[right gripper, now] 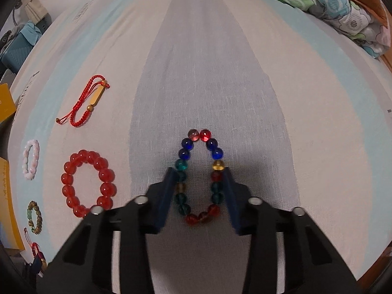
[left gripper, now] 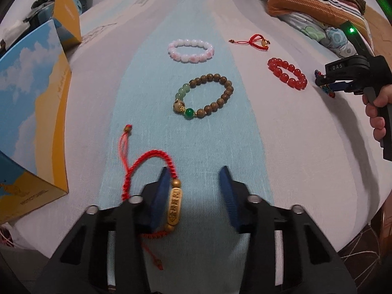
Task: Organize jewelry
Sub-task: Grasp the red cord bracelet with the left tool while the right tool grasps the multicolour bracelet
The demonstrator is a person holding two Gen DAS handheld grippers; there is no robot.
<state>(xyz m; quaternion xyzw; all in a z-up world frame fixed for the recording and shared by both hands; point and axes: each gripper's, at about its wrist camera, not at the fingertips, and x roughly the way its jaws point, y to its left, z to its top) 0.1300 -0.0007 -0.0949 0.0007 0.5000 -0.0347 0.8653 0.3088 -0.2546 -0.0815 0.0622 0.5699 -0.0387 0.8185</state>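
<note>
My left gripper (left gripper: 196,186) points down at the cloth, open, with a red cord bracelet (left gripper: 174,208) between its jaws. The bracelet's gold tube bead rests against the left pad, and the other pad stands apart from it. My right gripper (right gripper: 199,174) is shut on a multicoloured glass bead bracelet (right gripper: 184,152), which both pads squeeze into a narrow oval on the cloth. On the table lie a pink-white bead bracelet (left gripper: 196,60), a wood-and-green bead bracelet (left gripper: 221,100), a red bead bracelet (left gripper: 292,82) and a second red cord bracelet (left gripper: 254,40).
A striped blue, white and grey cloth (left gripper: 294,147) covers the table. Blue-and-yellow boxes (left gripper: 31,112) stand along the left edge. Folded bedding and a striped cushion (left gripper: 316,2) lie at the back right. A hand (left gripper: 377,112) holds the right gripper's handle.
</note>
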